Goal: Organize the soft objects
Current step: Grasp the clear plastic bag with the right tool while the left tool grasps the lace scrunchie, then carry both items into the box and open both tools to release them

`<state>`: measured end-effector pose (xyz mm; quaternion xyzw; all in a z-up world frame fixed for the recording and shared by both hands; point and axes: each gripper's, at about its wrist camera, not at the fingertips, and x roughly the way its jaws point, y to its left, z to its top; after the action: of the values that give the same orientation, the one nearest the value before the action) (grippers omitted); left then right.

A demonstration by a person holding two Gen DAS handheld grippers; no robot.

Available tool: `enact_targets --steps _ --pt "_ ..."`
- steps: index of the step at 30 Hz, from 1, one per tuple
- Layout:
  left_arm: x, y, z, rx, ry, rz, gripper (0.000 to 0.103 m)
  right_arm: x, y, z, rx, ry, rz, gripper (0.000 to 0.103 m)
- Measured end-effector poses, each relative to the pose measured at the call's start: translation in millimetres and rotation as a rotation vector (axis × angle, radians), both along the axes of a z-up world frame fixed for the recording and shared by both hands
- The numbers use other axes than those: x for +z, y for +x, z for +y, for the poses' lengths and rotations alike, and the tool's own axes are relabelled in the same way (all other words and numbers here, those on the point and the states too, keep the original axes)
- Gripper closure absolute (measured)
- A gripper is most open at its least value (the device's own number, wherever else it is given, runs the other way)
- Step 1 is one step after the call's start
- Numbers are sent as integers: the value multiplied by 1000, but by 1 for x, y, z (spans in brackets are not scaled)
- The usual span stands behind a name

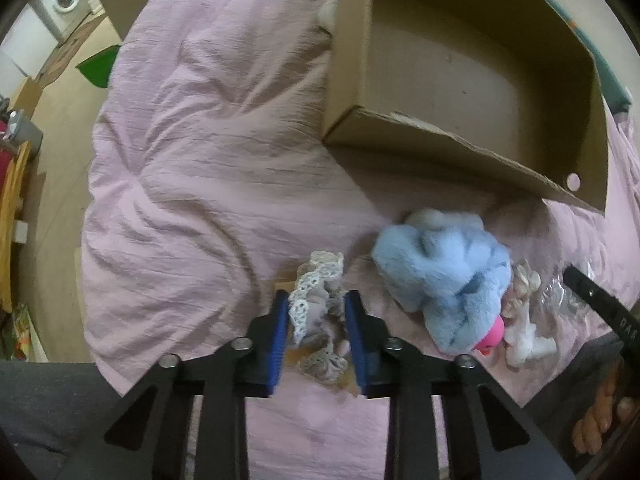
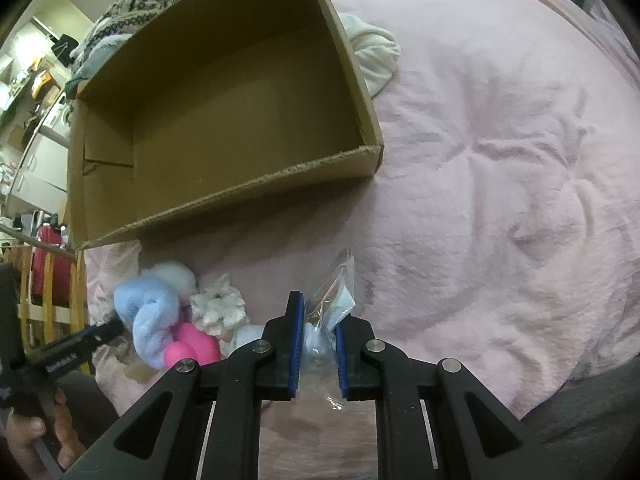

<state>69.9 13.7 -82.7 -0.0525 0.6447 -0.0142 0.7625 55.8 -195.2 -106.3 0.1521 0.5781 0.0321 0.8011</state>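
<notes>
My left gripper (image 1: 317,300) is shut on a grey lace-trimmed cloth (image 1: 316,312) that bunches between its blue pads on the pink quilt (image 1: 200,160). My right gripper (image 2: 320,316) is shut on a clear plastic packet (image 2: 332,300) with something pale blue inside. A fluffy light-blue plush (image 1: 444,280) with a pink part lies just right of the left gripper, also in the right wrist view (image 2: 148,312), next to a white furry piece (image 2: 218,306). An open, empty cardboard box (image 1: 460,80) sits beyond them, also in the right wrist view (image 2: 224,120).
A white cloth (image 2: 372,52) lies behind the box's right corner. Patterned clothing (image 2: 136,4) is piled behind the box. The bed's left edge drops to a wooden floor (image 1: 64,92) with a washing machine (image 1: 60,0) far off.
</notes>
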Motion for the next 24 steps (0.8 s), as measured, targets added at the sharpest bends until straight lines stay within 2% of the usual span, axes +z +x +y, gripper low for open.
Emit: enact_targets --steps 1,3,5,7,9,14,19,24 --pt "2 -2 -3 -10 7 -11 90 1 1 -6 3 7 -3 87" --pt "7 -4 -9 -24 11 -38 93 3 9 -9 8 7 -8 87" --pt "18 -8 -10 -22 -16 -77 94 12 14 -30 11 17 -9 87" --pt "35 -14 -12 -25 -53 -123 94 14 13 -33 16 26 -15 87" --pt "54 -20 -13 -29 -57 -173 94 20 10 -40 20 40 -31 87" --pt "107 -32 -10 -39 -58 -301 94 51 -1 -58 40 67 -125 87" --pt "156 -22 -8 -39 -89 -398 94 84 2 -61 52 109 -223 87" --pt "174 -2 -13 -55 -81 -448 94 111 18 -57 92 127 -307 87"
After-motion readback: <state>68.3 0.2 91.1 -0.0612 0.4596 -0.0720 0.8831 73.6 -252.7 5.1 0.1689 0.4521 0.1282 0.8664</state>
